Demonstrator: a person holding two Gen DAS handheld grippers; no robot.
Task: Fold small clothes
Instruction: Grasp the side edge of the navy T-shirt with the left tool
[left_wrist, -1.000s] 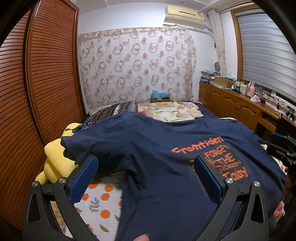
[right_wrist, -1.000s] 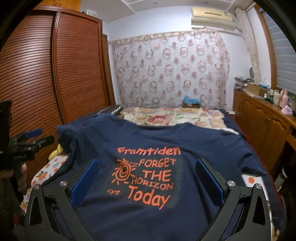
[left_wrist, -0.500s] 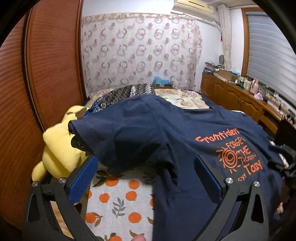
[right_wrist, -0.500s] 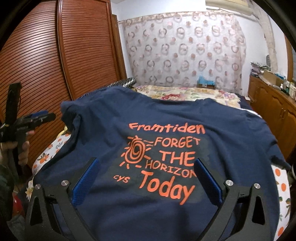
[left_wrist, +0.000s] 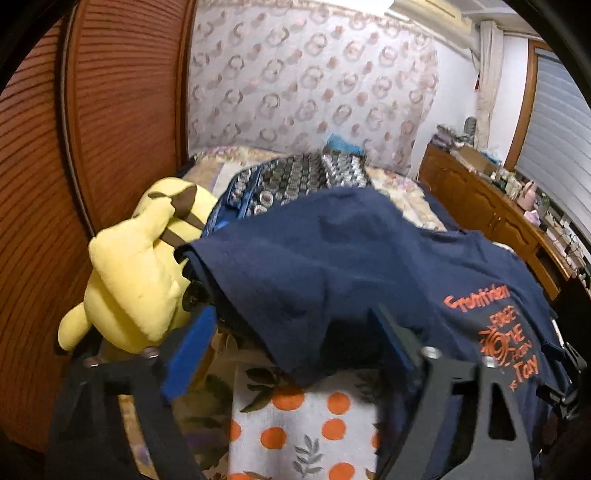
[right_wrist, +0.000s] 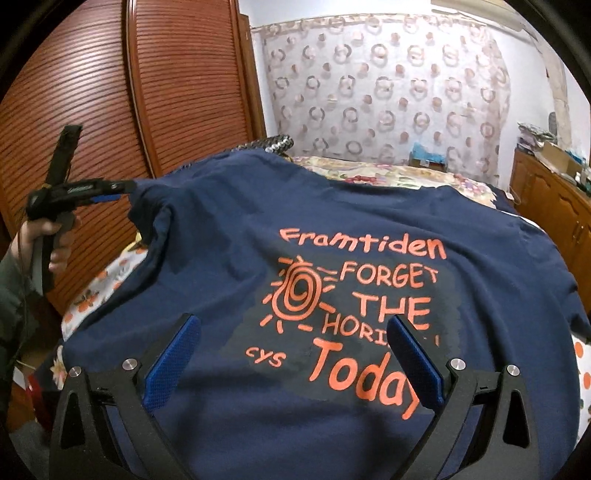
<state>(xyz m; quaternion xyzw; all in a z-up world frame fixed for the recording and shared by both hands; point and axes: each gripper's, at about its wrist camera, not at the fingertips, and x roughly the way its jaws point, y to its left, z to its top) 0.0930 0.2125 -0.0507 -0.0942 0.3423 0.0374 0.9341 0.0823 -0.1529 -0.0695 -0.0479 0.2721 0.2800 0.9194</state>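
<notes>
Navy T-shirt (right_wrist: 332, 229) spread print-up across the bed (left_wrist: 306, 424), left gripper (left_wrist: 295, 347) jaws closing around its sleeve edge beside a yellow plush toy (left_wrist: 136, 273), right gripper (right_wrist: 291, 365) jaws wide apart, empty, over the print

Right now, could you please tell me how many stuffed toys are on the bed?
1: a yellow plush toy lies at the bed's left edge beside the wooden wardrobe, partly under the navy T-shirt's sleeve. Others may be hidden beneath it.
</notes>
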